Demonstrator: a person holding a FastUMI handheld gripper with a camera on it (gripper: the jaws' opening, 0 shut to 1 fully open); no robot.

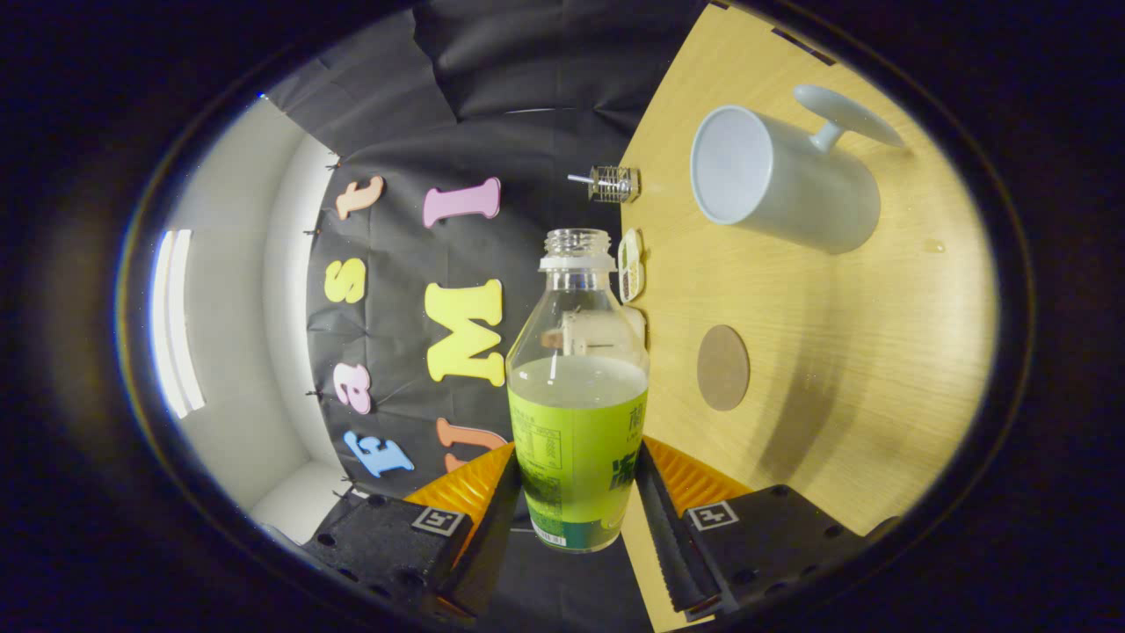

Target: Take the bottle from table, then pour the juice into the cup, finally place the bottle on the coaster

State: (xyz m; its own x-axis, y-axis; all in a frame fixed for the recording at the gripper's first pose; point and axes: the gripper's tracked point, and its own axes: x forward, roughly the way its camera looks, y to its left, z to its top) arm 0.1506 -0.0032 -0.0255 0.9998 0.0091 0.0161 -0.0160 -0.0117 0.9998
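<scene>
With your gripper [576, 492] clamped on the bottle [576, 396], bring its open neck over the cup [773, 176] before tipping further, and pour slowly.

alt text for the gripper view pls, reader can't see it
The gripper is shut on an open bottle partly full of pale juice, with the view rolled sideways. Beyond the fingers, on the wooden table, sit an empty white cup and, nearer, a round brown coaster.

Coaster [722, 367] lies between bottle [577, 413] and cup [782, 176].
</scene>
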